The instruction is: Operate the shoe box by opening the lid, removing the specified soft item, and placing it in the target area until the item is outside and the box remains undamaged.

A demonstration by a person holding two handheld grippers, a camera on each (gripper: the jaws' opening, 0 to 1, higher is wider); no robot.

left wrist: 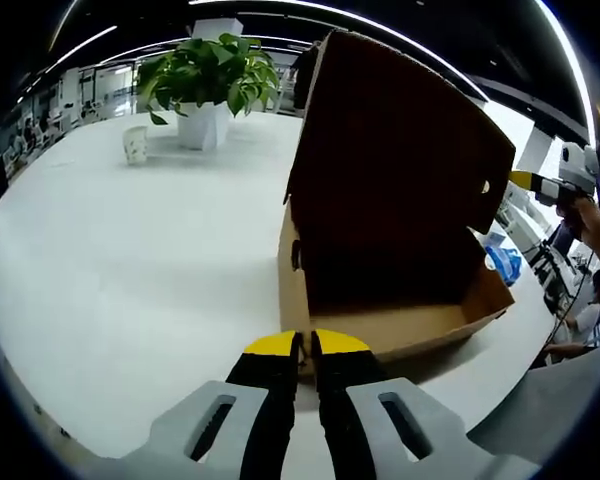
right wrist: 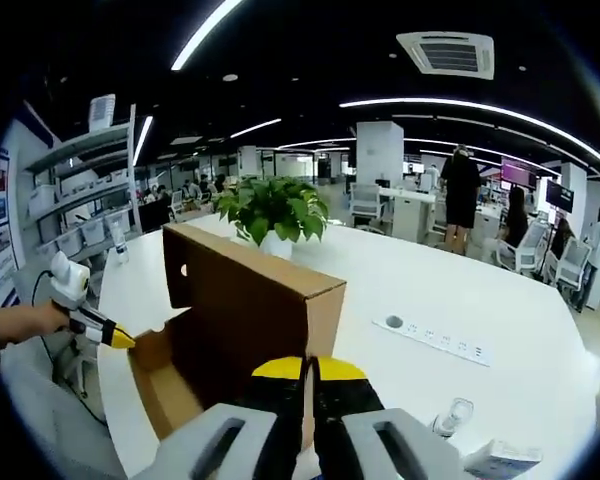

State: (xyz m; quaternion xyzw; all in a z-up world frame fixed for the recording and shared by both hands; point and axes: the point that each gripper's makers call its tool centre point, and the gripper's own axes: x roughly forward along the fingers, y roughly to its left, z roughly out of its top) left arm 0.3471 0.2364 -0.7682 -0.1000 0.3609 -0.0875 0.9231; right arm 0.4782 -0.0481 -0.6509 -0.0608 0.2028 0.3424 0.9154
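Where the white table point(left wrist: 130, 270) runs toward its near edge, a brown cardboard shoe box point(left wrist: 400, 300) stands with its hinged lid point(left wrist: 400, 150) raised upright, the dark inside of the lid facing the left gripper view. The box's interior is in shadow there, and I cannot tell whether the soft item lies inside. The left gripper point(left wrist: 302, 345) sits just in front of the box's near wall, its 2 yellow-tipped jaws pressed together with nothing visible between them. At the right of that view, the right gripper point(left wrist: 540, 183) reaches in toward the lid's far edge, held by a person's hand point(left wrist: 580, 210).

In the right gripper view, the same box point(right wrist: 245, 320) is seen from the other side, lid point(right wrist: 260, 290) standing up and the open tray to its left. The right gripper point(right wrist: 308, 368) has its 2 jaws closed together, close against the lid's outer face; whether they pinch the cardboard edge I cannot tell. The left gripper point(right wrist: 105, 330) comes in from the left beside the box's open corner.

Behind the box, a potted plant point(left wrist: 208, 85) in a white pot stands toward the table's far edge, with a small white cup point(left wrist: 135, 145) beside it. A white power strip point(right wrist: 435, 337) lies on the table in the right gripper view, with a clear glass point(right wrist: 452, 415) nearer the edge.
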